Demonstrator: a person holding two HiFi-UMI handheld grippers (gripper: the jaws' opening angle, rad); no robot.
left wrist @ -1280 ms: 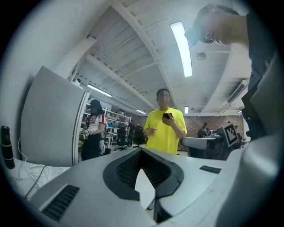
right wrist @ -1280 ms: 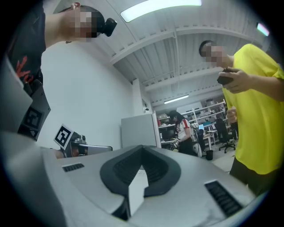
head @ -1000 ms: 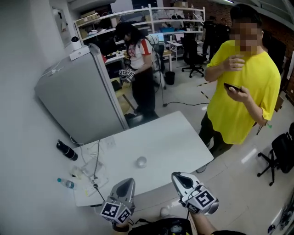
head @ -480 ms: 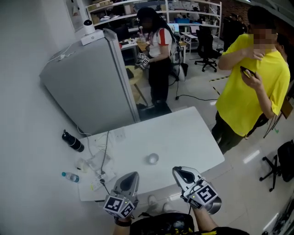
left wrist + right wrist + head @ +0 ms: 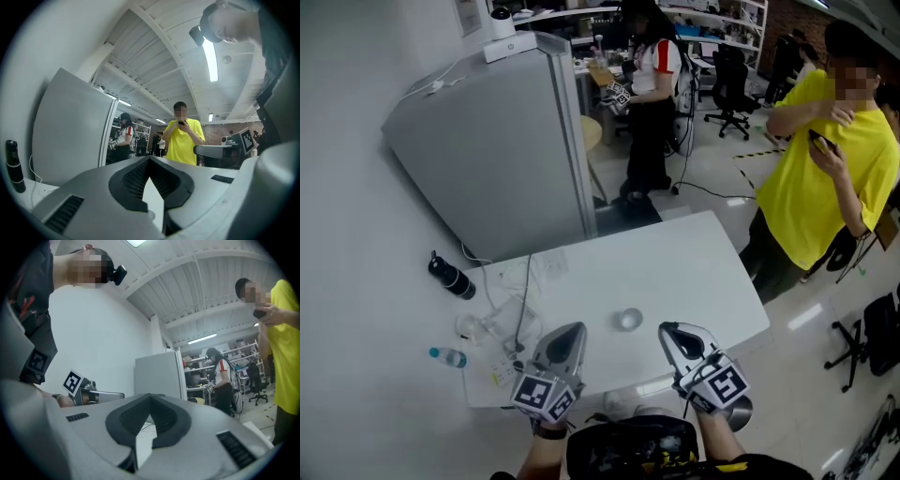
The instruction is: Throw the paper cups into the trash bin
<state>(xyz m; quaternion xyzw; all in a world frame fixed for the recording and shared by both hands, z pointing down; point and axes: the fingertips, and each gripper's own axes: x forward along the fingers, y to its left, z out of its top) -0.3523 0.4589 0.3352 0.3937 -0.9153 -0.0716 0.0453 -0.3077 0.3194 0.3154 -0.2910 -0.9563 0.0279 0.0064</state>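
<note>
A small pale paper cup [image 5: 629,320] stands upright on the white table [image 5: 694,272], near its front edge. My left gripper [image 5: 573,330] hovers just left of the cup, shut and holding nothing. My right gripper [image 5: 668,330] hovers just right of it, also shut and empty. The left gripper view shows its jaws [image 5: 149,159] meeting at the tip, with only the table beyond them. The right gripper view shows the same closed jaws [image 5: 150,396]. No trash bin shows in any view.
A grey partition panel [image 5: 497,159] stands behind the table's far left. A black bottle [image 5: 452,278], a plastic water bottle [image 5: 448,357] and cables [image 5: 520,309] lie at the table's left end. A person in a yellow shirt [image 5: 825,178] stands at the right; another person [image 5: 652,103] stands further back.
The head view has swung, so the table, cup and partition sit further right and nearer. Both grippers keep their places beside the cup and stay shut. The person in yellow lifted an arm.
</note>
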